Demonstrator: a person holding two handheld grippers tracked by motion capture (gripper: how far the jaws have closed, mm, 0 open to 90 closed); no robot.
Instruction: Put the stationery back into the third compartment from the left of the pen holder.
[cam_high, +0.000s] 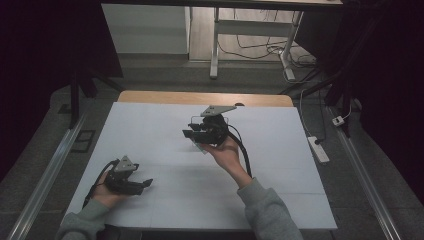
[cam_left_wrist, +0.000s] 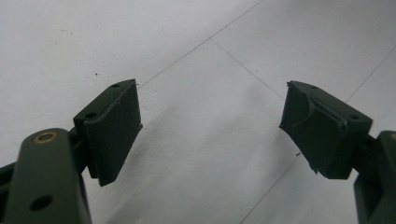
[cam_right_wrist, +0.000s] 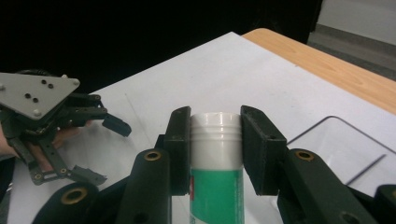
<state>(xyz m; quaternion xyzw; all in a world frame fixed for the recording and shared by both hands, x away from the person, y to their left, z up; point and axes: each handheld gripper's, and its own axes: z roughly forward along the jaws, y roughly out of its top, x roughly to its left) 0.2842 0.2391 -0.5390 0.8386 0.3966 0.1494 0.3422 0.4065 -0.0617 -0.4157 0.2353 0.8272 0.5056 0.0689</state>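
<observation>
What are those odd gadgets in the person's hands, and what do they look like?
Each hand carries a black two-jaw tool: the left gripper and the right gripper. Both have flat rectangular jaws, brass-coloured pivots, a grey three-cornered plate on top and a trailing black cable. The sleeves are grey.

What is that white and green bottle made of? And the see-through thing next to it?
The bottle looks like smooth white plastic with a green label; its neck has moulded ridges. The clear tray seems thin glossy plastic, since the table shows through it.

Dim room; grey floor (cam_high: 165, 75); white desk legs (cam_high: 215, 47).
</observation>
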